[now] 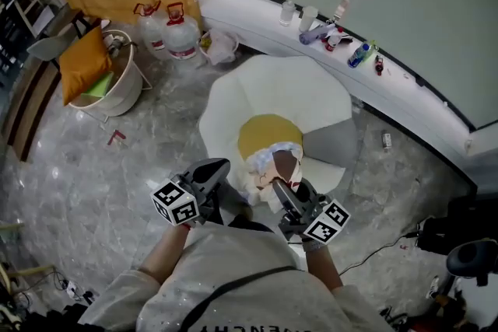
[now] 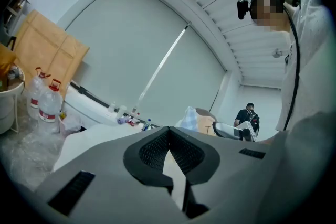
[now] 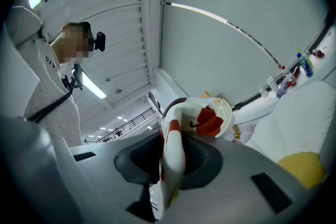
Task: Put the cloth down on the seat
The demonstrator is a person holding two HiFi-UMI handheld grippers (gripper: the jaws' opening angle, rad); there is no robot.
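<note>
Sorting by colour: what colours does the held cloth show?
Cloth: white with red patches, best in the right gripper view.

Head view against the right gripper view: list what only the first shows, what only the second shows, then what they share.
Only the head view: the left gripper, two water jugs, and an orange pillow in a white basket.
Only the right gripper view: the ceiling lights and the camera on the person's head.
Both: the right gripper shut on the red-and-white cloth, the white seat with its yellow cushion, and the bottles on the ledge.
</note>
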